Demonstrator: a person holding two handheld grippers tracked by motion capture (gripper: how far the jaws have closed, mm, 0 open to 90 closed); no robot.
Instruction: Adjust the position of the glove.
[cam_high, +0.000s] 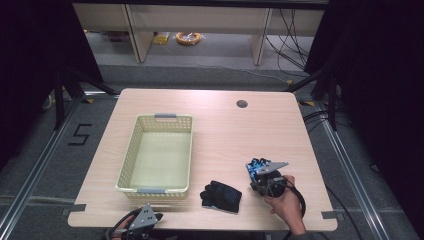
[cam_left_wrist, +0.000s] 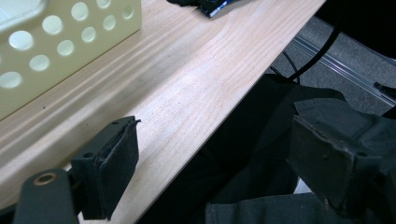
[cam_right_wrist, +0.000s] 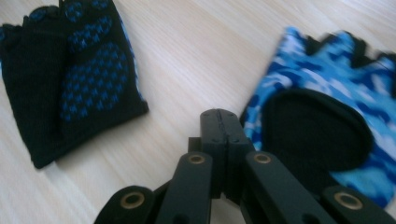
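A black fingerless glove with blue grip dots lies near the table's front edge, to the right of the basket. A blue camouflage glove lies further right. My right gripper, held by a hand, sits at that glove's near side. In the right gripper view its jaws are pressed together with nothing between them. The blue glove is just right of the tips and the black glove is off to the left. My left gripper rests at the front left edge, jaws wide open and empty.
A cream perforated basket with grey handles stands on the left half of the wooden table, nothing inside it. Its corner is close to the left gripper. A round cable hole is at the back right.
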